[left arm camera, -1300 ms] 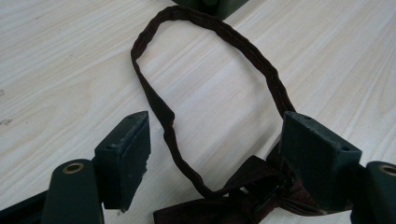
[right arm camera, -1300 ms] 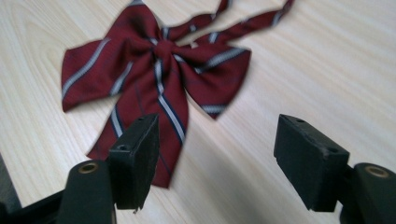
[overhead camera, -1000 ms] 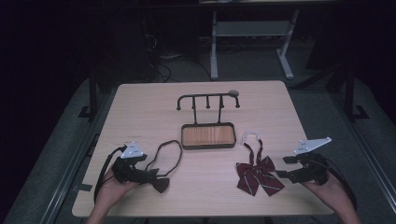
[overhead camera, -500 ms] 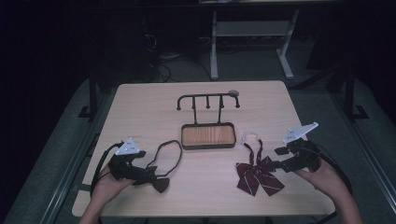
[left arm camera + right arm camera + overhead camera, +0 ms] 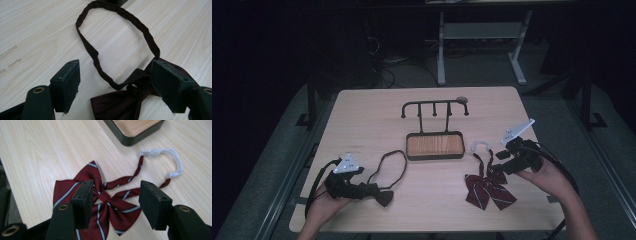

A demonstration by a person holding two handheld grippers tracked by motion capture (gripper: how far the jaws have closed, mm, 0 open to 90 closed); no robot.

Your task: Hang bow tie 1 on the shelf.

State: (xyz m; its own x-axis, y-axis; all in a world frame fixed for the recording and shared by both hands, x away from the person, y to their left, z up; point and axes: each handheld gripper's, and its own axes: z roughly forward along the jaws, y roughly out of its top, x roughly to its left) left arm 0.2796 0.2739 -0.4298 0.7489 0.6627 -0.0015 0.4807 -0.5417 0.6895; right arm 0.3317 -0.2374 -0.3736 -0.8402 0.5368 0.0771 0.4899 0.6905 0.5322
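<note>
Left tongs [image 5: 115,87] spread around dark brown bow tie [image 5: 120,102], near tabletop [image 5: 362,115] front-left corner. Right tongs [image 5: 115,202] spread, just been closing, above striped red bow tie [image 5: 100,202] near front-right, not pinching.

Two bow ties [image 5: 488,188] [image 5: 382,196], one rack [image 5: 434,127], one table [image 5: 362,115].

A dark brown bow tie [image 5: 384,198] and a striped red bow tie [image 5: 488,189] lie flat, well apart.

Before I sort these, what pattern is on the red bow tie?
Dark red bow tie with thin white-and-navy stripes, clearest in the right gripper view.
</note>
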